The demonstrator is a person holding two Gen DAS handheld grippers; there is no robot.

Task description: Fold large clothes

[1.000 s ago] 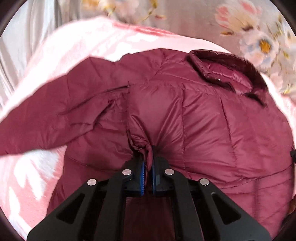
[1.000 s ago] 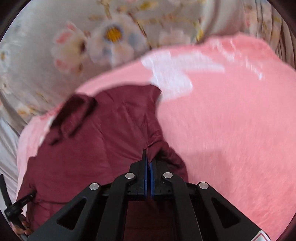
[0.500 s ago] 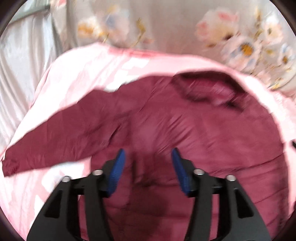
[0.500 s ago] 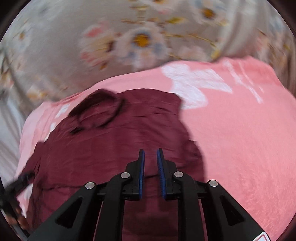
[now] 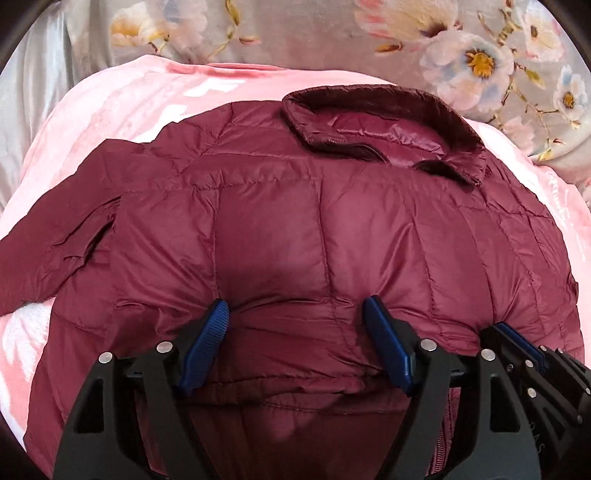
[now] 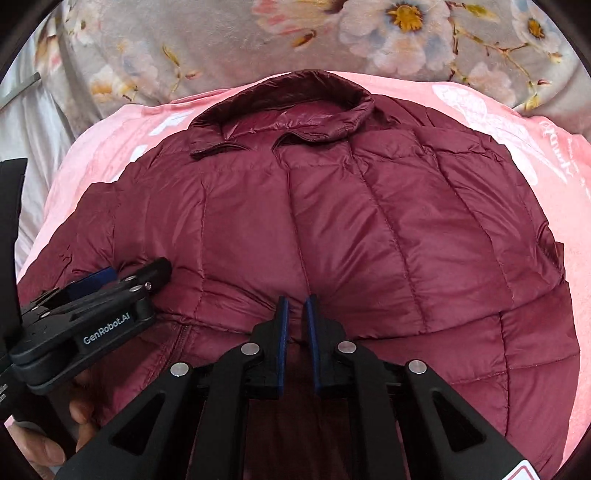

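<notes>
A maroon quilted puffer jacket [image 5: 295, 221] lies flat on a pink blanket [image 5: 110, 103], collar [image 5: 384, 125] at the far end. It also fills the right wrist view [image 6: 332, 229], collar [image 6: 288, 107] far. One sleeve [image 5: 48, 251] spreads out to the left. My left gripper [image 5: 295, 314] is wide open, its blue pads resting on the jacket's lower body, holding nothing. My right gripper [image 6: 295, 310] is open by a narrow gap, its tips on a crease of the jacket. The left gripper also shows in the right wrist view [image 6: 92, 295], and the right one at the left wrist view's edge [image 5: 517, 343].
A grey floral cover [image 5: 461, 48] lies beyond the blanket, also in the right wrist view [image 6: 369, 33]. Pale fabric [image 5: 33, 96] hangs at far left. The pink blanket [image 6: 535, 155] extends right of the jacket. A hand [image 6: 44, 446] holds the left gripper.
Both grippers let go of pinched jacket fabric and opened, the left one wide. Both drew back and now sit side by side at the jacket's near part.
</notes>
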